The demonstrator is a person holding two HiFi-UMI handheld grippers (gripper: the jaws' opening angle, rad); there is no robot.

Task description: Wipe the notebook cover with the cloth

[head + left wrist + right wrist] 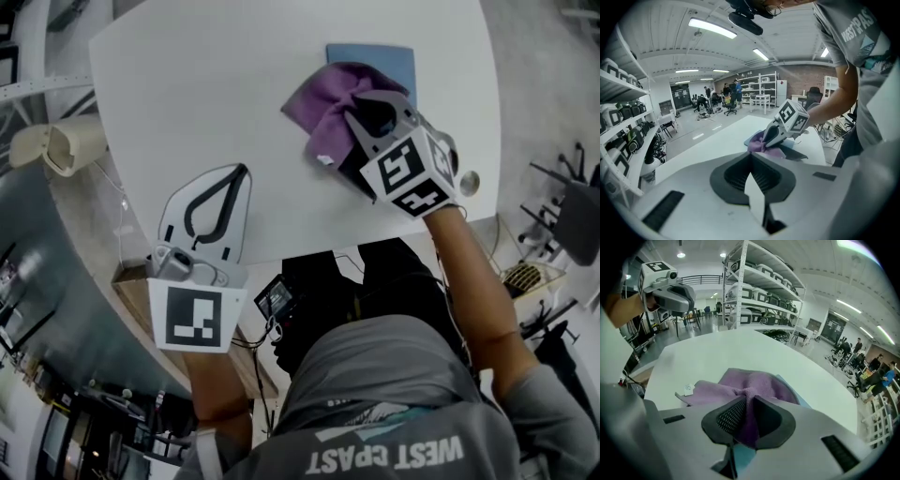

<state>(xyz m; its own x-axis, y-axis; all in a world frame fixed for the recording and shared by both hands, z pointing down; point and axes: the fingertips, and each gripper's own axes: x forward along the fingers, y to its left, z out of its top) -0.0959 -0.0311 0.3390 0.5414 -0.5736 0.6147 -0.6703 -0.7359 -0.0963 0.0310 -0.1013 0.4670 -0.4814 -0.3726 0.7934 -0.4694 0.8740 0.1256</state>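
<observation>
Notebook (394, 58), thin w/ a flat blue cover, lies at the far side of the smooth white table (206, 84), partly under the soft, fleecy purple cloth (323, 103) that the right gripper (356, 114) pinches by a bunched fold. Best bet: press the cloth flat & drag it in overlapping passes over the whole cover w/o shifting the book. Left gripper (239, 173) hangs near the front edge, jaws together, empty, well apart.

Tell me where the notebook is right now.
Head view: the blue notebook lies at the white table's far right side, partly under the purple cloth that the right gripper pinches.
</observation>
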